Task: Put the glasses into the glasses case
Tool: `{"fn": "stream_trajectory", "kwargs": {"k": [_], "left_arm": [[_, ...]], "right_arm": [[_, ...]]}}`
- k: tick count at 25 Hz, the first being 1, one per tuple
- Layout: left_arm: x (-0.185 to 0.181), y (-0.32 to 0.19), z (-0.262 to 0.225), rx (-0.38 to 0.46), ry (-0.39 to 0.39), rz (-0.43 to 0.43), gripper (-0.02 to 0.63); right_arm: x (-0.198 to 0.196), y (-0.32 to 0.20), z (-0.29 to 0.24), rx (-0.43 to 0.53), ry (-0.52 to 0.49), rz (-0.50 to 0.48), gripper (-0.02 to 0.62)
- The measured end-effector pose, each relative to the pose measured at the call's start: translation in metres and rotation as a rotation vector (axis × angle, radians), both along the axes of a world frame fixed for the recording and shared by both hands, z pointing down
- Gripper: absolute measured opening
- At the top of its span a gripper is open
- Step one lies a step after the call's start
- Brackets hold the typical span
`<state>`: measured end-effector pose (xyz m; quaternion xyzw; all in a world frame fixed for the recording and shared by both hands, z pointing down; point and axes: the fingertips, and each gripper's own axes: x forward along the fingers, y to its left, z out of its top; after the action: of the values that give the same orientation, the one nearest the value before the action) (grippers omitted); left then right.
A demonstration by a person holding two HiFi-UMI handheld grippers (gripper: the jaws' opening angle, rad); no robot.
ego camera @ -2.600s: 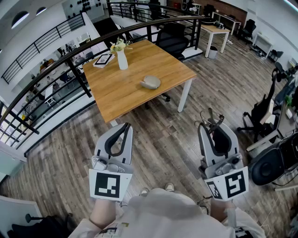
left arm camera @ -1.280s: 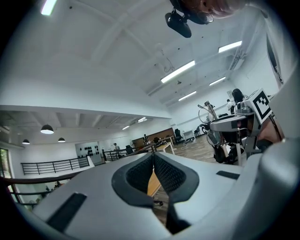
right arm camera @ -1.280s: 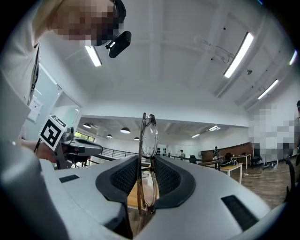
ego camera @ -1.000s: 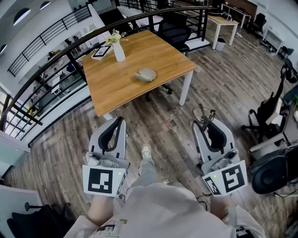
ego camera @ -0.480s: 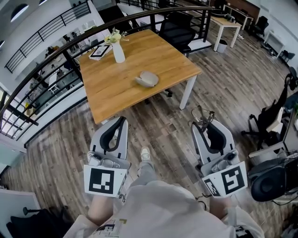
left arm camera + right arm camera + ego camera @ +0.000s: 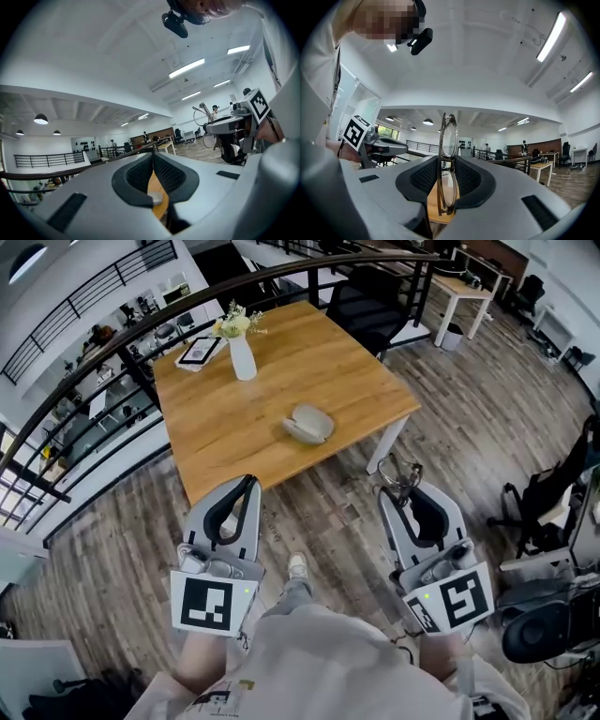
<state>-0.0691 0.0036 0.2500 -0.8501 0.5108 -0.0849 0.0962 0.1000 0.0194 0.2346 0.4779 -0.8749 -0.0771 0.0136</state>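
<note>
A: Where are the glasses (image 6: 448, 140)?
B: In the right gripper (image 6: 446, 161). Its jaws are clamped on them. The frame stands upright and edge-on, one lens sticking up above the jaws, the other down between them. From the head view they poke out past the tip.
A: And the left gripper (image 6: 152, 157)?
B: Its jaws are together, with nothing in them.
A: The glasses case (image 6: 309, 423)?
B: Grey and rounded, lying on the wooden table (image 6: 216, 427), towards the near right part of the top. Nothing touches it. A white vase (image 6: 243, 357) with flowers stands well behind it, at the far side.
A: How do the grippers stand to the table?
B: Side by side and apart, both pointing towards it. The left one's tip is at the table's near edge. The right one is over the wooden floor (image 6: 450, 418), close to a table leg and well short of the case
</note>
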Motion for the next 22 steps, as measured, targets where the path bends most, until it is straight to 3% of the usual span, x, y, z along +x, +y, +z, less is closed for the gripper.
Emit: {"fn": "stream_trajectory", "kwargs": {"k": [10, 22], "left_arm": [[-0.064, -0.119, 0.0, -0.024, 0.011, 0.023, 0.025], [-0.098, -0.17, 0.018, -0.073, 0.016, 0.031, 0.025]], "right_arm": [[-0.072, -0.116, -0.012, -0.005, 0.059, -0.008, 0.122], [-0.093, -0.18, 0.01, -0.07, 0.063, 0.013, 0.123]]}}
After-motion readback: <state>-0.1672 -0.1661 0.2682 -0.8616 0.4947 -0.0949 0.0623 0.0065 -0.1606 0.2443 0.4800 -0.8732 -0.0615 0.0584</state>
